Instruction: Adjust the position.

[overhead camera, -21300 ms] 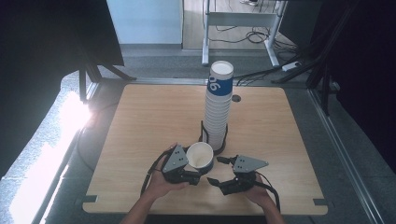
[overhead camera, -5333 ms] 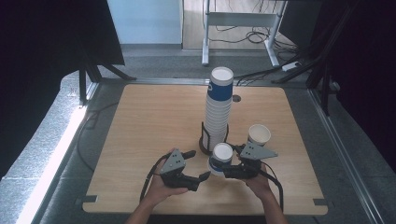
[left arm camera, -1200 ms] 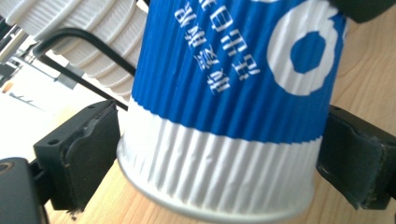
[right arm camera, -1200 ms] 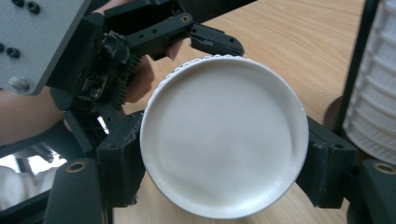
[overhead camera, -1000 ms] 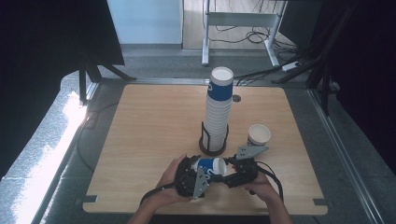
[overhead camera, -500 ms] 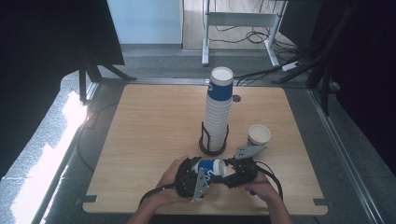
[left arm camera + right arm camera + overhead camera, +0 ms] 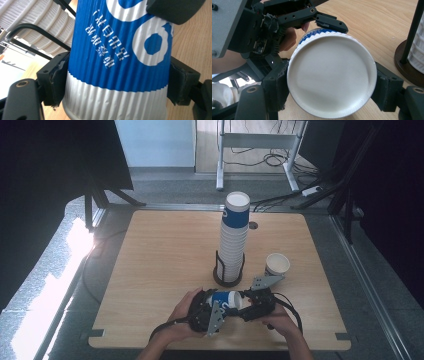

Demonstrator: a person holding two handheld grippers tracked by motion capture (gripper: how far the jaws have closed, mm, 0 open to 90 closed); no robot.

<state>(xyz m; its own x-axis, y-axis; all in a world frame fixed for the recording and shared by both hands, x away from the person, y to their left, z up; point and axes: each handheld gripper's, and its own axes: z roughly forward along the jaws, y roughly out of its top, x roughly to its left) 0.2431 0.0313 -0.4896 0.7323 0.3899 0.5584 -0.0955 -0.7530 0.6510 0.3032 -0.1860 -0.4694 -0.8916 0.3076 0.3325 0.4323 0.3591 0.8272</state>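
Blue-and-white ribbed paper, the cup (image 7: 226, 299) lies on its side between your two grippers, near the front edge of the wooden table (image 7: 160, 255), at about 6 o'clock from the tall cup stack (image 7: 233, 237) in its black wire holder (image 7: 228, 272).

Your left gripper (image 7: 212, 307) has just been closing its jaws, and in the left gripper view both pads press the cup's (image 7: 117, 62) corrugated wall, one at 9 o'clock and one at 3 o'clock, so it grips the cup across its body.

Your right gripper (image 7: 250, 302) clamps the same cup from the other end: in the right gripper view the cup's (image 7: 330, 80) round white end faces the camera, with a jaw touching it at 9 o'clock and another at 3 o'clock. The left gripper (image 7: 287, 22) sits beyond at 11 o'clock.

A single white cup (image 7: 276, 265) stands upright at 1 o'clock from your right gripper, apart from it.
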